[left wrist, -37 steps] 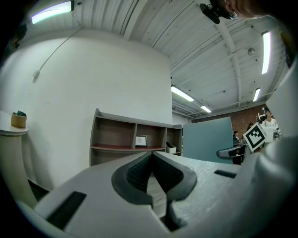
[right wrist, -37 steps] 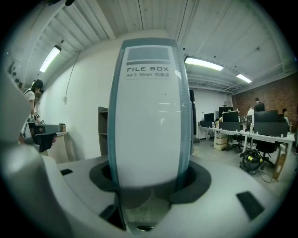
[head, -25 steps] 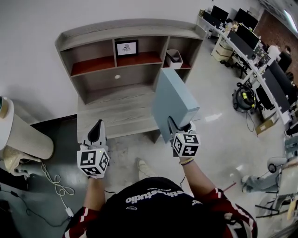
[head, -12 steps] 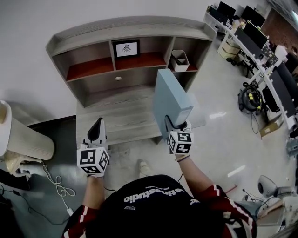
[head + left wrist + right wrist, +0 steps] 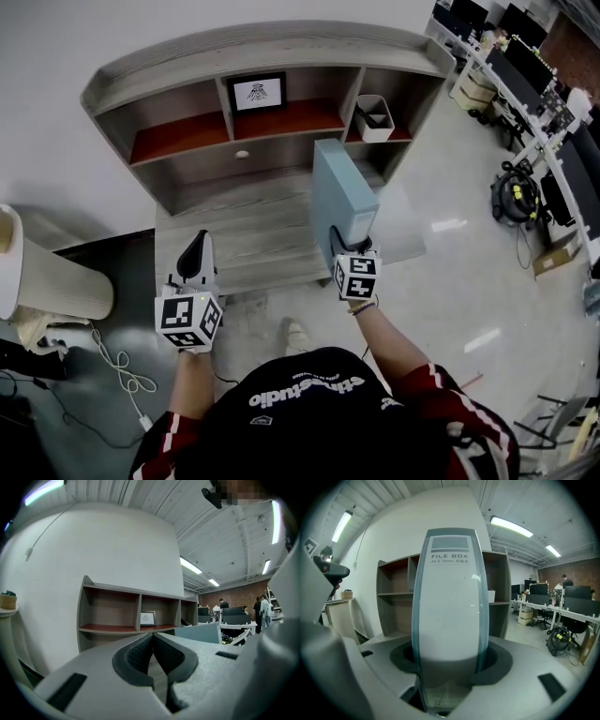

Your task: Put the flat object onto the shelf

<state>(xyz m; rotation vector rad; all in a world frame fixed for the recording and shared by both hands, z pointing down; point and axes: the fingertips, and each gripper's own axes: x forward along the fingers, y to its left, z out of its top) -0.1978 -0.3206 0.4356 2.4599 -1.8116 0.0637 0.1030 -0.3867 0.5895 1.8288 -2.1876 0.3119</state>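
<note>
Between the spread jaws of the right gripper [image 5: 450, 670] stands a pale blue plastic file box [image 5: 450, 611], pinched at its lower end and held upright with its labelled spine facing the gripper. Beside it, the left gripper [image 5: 153, 656] has its jaws pressed together on nothing. Both face the grey wooden shelf unit [image 5: 187, 84], whose middle compartment holds a small framed picture [image 5: 256, 92] and whose right compartment holds a white bin [image 5: 375, 117].

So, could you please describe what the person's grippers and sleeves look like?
The left gripper and right gripper are grey with dark pads; each carries a white cube of black square markers. The sleeves are dark red with white stripes.
</note>
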